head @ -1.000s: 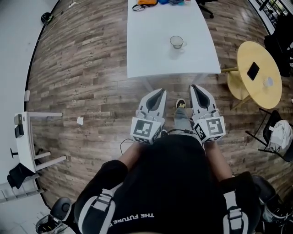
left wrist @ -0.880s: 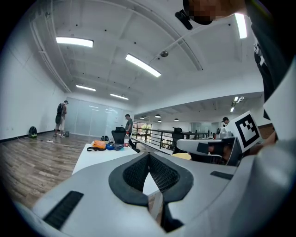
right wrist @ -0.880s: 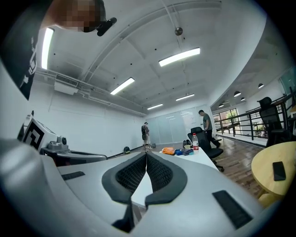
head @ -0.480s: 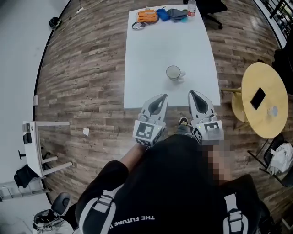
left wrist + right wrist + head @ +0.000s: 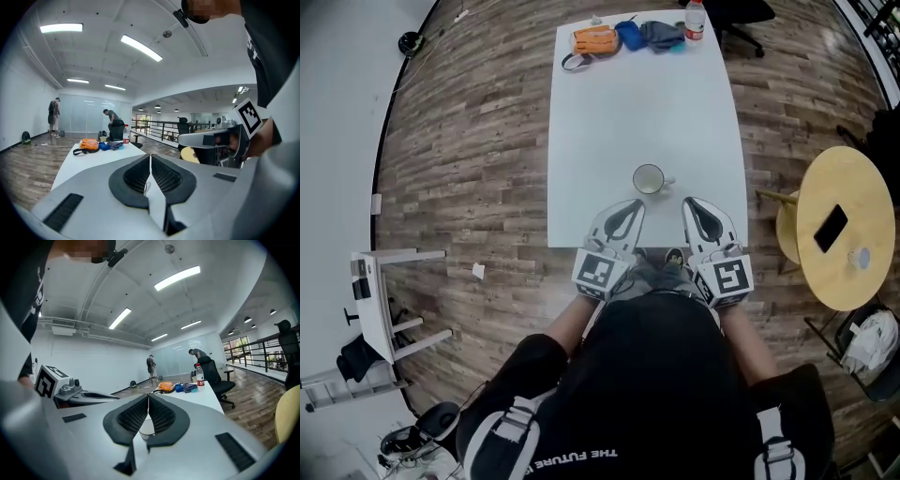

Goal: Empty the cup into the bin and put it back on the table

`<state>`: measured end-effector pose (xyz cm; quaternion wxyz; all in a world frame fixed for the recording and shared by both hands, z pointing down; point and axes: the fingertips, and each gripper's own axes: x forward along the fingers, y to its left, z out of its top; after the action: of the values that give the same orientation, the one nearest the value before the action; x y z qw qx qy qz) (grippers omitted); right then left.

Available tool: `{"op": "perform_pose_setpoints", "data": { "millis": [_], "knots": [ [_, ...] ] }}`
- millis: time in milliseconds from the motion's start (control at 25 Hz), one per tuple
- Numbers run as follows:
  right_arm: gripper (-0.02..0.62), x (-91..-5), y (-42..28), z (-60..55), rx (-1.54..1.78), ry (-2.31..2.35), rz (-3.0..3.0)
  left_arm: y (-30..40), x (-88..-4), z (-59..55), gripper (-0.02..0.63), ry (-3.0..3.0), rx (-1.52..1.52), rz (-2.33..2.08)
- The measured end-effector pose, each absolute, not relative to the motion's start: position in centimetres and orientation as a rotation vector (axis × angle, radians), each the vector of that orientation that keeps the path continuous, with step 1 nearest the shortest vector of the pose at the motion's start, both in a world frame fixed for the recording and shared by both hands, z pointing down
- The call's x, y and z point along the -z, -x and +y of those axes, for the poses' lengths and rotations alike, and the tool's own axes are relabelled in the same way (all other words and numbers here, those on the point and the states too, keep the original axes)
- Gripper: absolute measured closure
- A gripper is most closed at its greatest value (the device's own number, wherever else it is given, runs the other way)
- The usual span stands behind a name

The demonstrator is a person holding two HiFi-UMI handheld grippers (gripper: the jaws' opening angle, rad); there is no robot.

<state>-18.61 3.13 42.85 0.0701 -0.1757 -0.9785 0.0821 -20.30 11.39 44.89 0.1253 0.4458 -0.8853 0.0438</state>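
Observation:
A clear glass cup (image 5: 649, 178) with a handle stands upright on the long white table (image 5: 609, 112), near its front edge. My left gripper (image 5: 632, 202) and right gripper (image 5: 693, 202) are held side by side over that edge, both shut and empty. The cup sits just beyond them, between their tips, touching neither. In the right gripper view the shut gripper (image 5: 148, 397) hides most of the cup (image 5: 146, 428), which shows below the pads. The left gripper (image 5: 150, 156) is shut too, with the right gripper (image 5: 220, 139) beside it.
At the table's far end lie an orange bag (image 5: 594, 39), a blue pouch (image 5: 630, 34), a grey cloth (image 5: 662, 33) and a water bottle (image 5: 695, 19). A round yellow table (image 5: 844, 225) with a phone stands at the right, a small white stand (image 5: 375, 300) at the left.
The person has walked up to the table. Both grippers, still shut, have gone from over the floor to over the table's front edge, close to the cup.

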Motion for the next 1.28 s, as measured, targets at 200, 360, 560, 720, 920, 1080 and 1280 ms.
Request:
{"op": "perform_pose_setpoints", "data": {
  "millis": [200, 360, 560, 720, 920, 1080, 1280],
  "knots": [
    [0.578, -45.1, 21.5, 3.1, -0.177, 0.481, -2.897, 23.4, -48.4, 11.4, 0.441, -1.405, -0.159, -2.503],
    [0.578, -47.2, 22.8, 3.2, -0.148, 0.457, -2.85, 25.2, -52.8, 11.3, 0.258, -1.443, -0.226, -2.455],
    [0.578, -49.2, 24.3, 4.1, -0.117, 0.429, -2.795, 27.6, -58.3, 11.5, 0.225, -1.485, -0.272, -2.382],
    [0.578, -50.8, 24.8, 4.0, -0.092, 0.418, -2.776, 28.7, -60.2, 9.8, 0.198, -1.592, -0.294, -2.344],
    [0.578, -52.0, 25.5, 3.4, -0.097, 0.364, -2.764, 29.3, -63.6, 9.0, 0.192, -1.655, -0.338, -2.233],
    [0.578, -52.4, 24.9, 2.7, -0.133, 0.317, -2.76, 29.7, -64.0, 8.0, 0.193, -1.682, -0.3, -2.174],
    [0.578, -52.3, 24.6, 1.9, -0.126, 0.287, -2.742, 29.3, -65.0, 7.4, 0.193, -1.681, -0.367, -2.109]
  ]
}}
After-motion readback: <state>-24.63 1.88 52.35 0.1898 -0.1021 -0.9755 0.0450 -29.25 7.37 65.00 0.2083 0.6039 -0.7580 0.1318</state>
